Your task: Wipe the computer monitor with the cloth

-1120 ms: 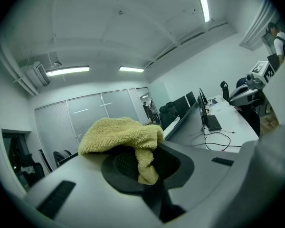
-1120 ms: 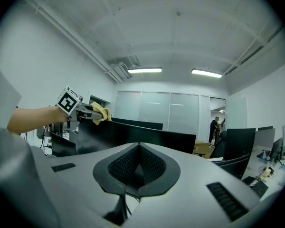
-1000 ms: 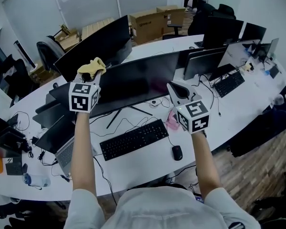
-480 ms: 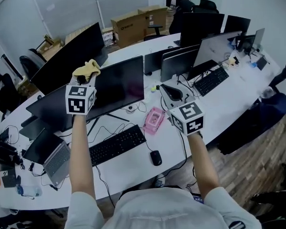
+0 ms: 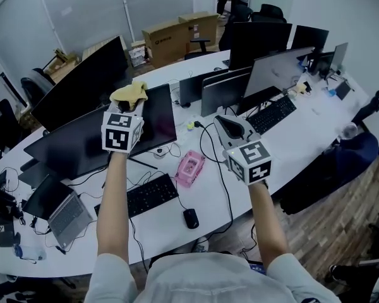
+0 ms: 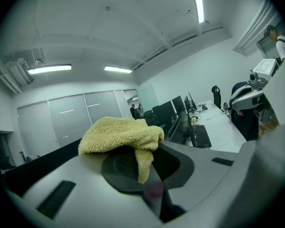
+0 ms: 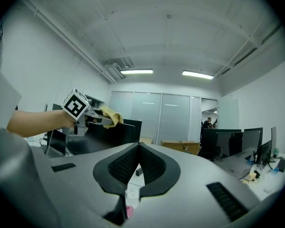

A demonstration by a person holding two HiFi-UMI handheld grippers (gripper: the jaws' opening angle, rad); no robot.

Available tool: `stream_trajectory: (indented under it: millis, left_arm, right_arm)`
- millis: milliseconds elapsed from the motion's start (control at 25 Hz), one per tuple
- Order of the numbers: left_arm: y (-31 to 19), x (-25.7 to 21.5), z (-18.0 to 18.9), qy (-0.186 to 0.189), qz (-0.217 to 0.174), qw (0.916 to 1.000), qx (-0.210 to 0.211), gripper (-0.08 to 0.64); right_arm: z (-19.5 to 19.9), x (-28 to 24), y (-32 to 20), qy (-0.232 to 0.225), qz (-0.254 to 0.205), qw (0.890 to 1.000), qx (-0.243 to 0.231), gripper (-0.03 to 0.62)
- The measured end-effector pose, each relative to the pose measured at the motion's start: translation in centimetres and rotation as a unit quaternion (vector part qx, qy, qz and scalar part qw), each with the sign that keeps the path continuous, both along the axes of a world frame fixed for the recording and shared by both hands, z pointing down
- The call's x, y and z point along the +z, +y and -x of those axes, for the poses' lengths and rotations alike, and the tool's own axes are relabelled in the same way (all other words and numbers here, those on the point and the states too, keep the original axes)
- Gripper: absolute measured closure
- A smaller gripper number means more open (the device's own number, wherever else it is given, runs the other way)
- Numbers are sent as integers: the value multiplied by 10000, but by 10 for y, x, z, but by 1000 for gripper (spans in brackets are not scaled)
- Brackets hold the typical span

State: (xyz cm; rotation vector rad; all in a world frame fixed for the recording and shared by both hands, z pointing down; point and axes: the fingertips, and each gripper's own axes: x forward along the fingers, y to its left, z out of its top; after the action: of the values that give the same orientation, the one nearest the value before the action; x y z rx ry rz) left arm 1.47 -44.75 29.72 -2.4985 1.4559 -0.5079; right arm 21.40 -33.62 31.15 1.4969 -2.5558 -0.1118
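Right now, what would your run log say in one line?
left tongs: shut on cloth | cloth: near monitor top edge | right tongs: shut, empty

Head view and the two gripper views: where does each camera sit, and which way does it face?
Head view: on the person's head, looking steeply down at the desk, monitor and keyboard; both forearms, the left gripper and the right gripper show.
Left gripper view: on the left gripper, looking along its jaws, shut on the yellow cloth, across the office.
Right gripper view: on the right gripper, looking along its empty, shut jaws; the left forearm shows.
Shared: all three show the cloth.
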Motion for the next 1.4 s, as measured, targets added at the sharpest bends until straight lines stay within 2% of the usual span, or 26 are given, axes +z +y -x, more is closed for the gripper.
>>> stream_trajectory:
  millis: [200,320,480,720,760,840,960,1040,1120,1160,1200,1240,1400]
  left_arm:
    - [-9,5,-31,115,-57,9999,-21,502]
    - [-14,-1,-44,304,-57,9995,26,502]
    - [-23,-8,-71,828,128,9962,224,502]
    - [-31,-9,-112,1752,245,9835,379,502]
    - [-31,-9,-119,2005,280,9783,432,502]
    - [-32,-9,-131,2694,362,9609,524,502]
    - [-31,-9,-133,3714,225,9277,309,502]
    - [-32,-8,-129,4322,194,9016,44,502]
    - [-36,-4,-127,4815,294,8758,-169,502]
    - [-39,-1,-126,4965,356,8670,-227,502]
    - [-42,2,-128,5039,437,8624,-233,502]
    - [-44,6,-132,5037,547,8619,-195,502]
    - [-43,25,-158,4713,989,8762,190,503]
  right_arm:
    - [-18,1,-6,-45,1,10000,16,565]
    - [-29,1,-10,-78,-16,10000,60,565]
    - [-43,5,-13,-141,5,9998,135,565]
    - [-67,10,-19,-205,41,9994,288,565]
    - [-72,11,-19,-223,46,9992,323,565]
    - [-78,14,-20,-250,77,9990,376,565]
    - [-80,21,-19,-221,167,9988,406,565]
    - [-82,25,-17,-209,209,9987,417,565]
    - [-85,27,-17,-201,227,9986,435,565]
    - [-85,27,-17,-199,225,9986,438,565]
    - [-85,28,-17,-199,226,9986,437,565]
    - [-85,29,-16,-199,234,9986,436,565]
    - [-84,35,-15,-204,305,9984,440,565]
